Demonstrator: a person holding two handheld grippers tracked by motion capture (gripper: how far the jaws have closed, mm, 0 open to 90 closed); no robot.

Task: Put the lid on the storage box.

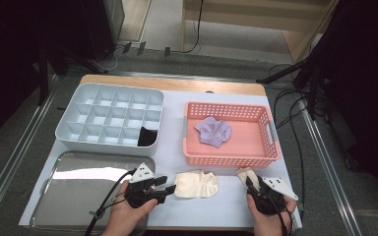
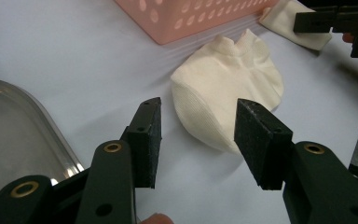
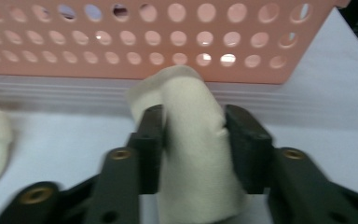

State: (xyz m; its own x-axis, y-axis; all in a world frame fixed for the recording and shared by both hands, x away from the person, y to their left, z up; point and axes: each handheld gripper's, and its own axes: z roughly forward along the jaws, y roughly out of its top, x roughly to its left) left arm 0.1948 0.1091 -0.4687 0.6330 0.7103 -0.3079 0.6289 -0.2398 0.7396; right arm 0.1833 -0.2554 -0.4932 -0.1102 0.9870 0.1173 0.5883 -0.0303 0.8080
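The right gripper [image 3: 193, 135] pinches a cream sock [image 3: 193, 154] between its jaws, just before the pink basket [image 3: 158, 51]; the left gripper [image 2: 198, 135] stands part open, nothing pinched, its jaws at the near edge of a second sock [image 2: 223, 88] lying flat on the table [image 2: 74, 60], beside the tray [image 2: 9, 135].

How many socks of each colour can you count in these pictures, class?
Cream socks: 2, one lying on the table, one between the right gripper's fingers
Purple socks: 1
Black socks: 1
Total: 4
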